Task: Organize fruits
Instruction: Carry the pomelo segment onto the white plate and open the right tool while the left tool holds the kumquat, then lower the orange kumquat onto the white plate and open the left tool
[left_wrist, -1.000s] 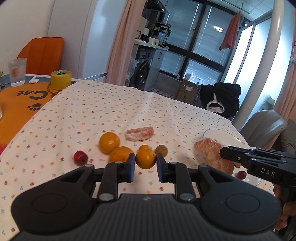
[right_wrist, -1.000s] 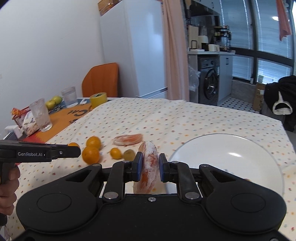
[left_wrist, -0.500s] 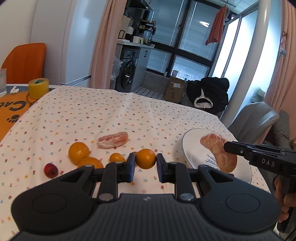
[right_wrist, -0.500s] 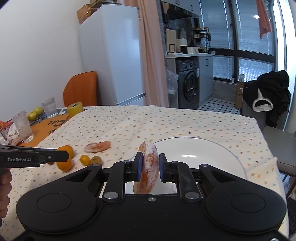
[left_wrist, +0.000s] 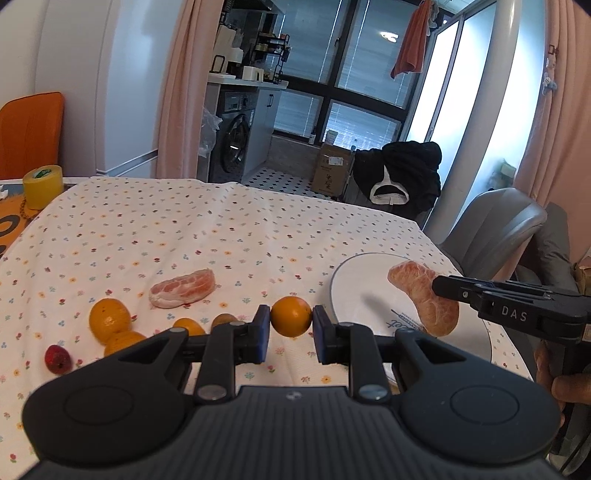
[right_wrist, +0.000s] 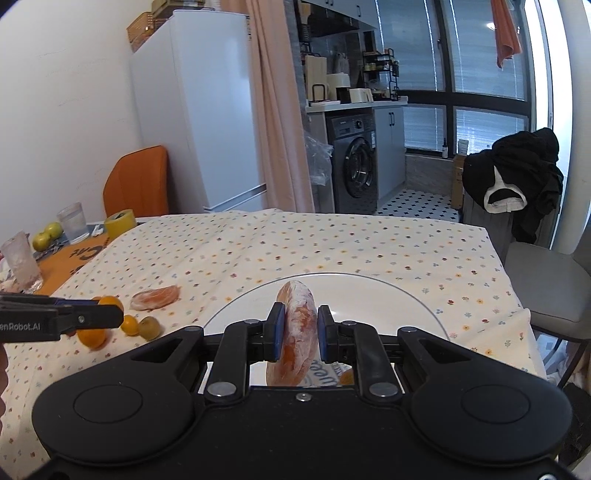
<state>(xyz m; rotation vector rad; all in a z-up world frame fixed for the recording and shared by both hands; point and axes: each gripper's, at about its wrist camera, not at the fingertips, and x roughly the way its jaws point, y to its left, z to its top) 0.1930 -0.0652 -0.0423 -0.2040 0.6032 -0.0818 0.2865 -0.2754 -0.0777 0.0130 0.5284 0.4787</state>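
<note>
Two grippers are each clamped on a piece of fruit above the flowered tablecloth (left_wrist: 221, 229). The left gripper (left_wrist: 290, 334) pinches a small round orange (left_wrist: 290, 321) between its blue pads, held clear of the cloth, just beside the near-left rim of the white plate (left_wrist: 354, 280). The right gripper (right_wrist: 298, 334) squeezes a peeled pomelo segment (right_wrist: 295, 332) that stands on end between its fingers, over the plate's near side; in the left wrist view that segment hangs at about 3 o'clock from the orange. Whether the segment's lower tip touches the plate cannot be told. On the cloth at roughly 10 o'clock from the held orange lies a second peeled segment (left_wrist: 183, 288). Further toward 9 o'clock sit more oranges (left_wrist: 109, 319), a smaller one (left_wrist: 188, 325), a greenish-brown fruit (left_wrist: 225, 319), and a small red fruit (left_wrist: 57, 359) at the far left. Well apart, at the cloth's far left edge, stands a yellow tape roll (left_wrist: 42, 186). A hand (left_wrist: 565, 380) grips the right tool's handle at the frame's right edge.
</note>
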